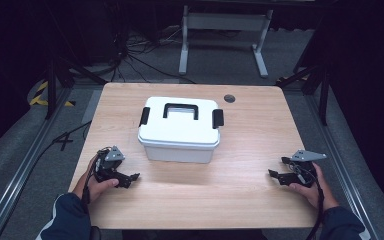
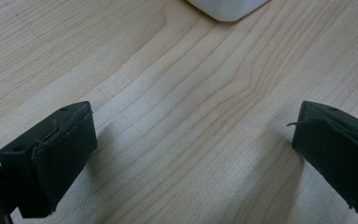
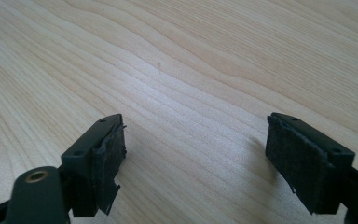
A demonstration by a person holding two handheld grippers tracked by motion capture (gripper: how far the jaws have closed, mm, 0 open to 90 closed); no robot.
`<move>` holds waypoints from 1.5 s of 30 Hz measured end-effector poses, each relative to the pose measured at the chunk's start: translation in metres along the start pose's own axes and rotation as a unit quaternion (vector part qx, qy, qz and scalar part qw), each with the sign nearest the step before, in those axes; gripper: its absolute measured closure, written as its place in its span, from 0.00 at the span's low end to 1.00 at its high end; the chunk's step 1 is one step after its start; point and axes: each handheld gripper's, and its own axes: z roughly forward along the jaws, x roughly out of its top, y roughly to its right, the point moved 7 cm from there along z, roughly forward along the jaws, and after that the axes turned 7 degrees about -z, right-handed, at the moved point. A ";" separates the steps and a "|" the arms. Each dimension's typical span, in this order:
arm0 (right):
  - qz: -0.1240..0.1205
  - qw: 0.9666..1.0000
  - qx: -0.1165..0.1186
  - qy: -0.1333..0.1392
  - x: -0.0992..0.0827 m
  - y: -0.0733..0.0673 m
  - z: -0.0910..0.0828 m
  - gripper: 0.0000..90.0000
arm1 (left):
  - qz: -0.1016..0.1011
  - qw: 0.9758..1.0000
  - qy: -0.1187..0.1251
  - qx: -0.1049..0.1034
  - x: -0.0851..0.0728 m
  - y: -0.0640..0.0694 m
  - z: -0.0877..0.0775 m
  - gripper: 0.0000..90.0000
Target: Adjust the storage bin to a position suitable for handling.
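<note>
no readable text, labels, brands or numbers on any surface

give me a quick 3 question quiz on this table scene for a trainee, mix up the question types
1. True or false: the lid of the white box is off.
2. Multiple choice: the left gripper is (a) open over bare wood, (b) shut on the box handle, (c) open around a latch.
3. Short answer: which gripper lies closer to the box?

Key
1. False; the lid sits on, with a black latch at each end.
2. a
3. The left; the right gripper rests open near the table's far side edge.
</note>
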 end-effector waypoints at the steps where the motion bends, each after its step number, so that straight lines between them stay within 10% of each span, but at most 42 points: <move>1: 0.000 1.000 0.000 0.000 0.000 0.000 0.000 0.22 | -0.002 1.000 0.000 -0.001 0.000 0.000 0.000 0.00; 24: -0.001 1.000 -0.005 -0.012 0.001 0.002 -0.001 0.26 | -0.003 1.000 0.001 0.001 -0.004 0.001 -0.003 0.00; 45: -0.047 0.998 0.014 0.048 0.054 -0.011 -0.026 0.33 | 0.000 1.000 0.003 0.003 -0.004 0.000 -0.003 0.00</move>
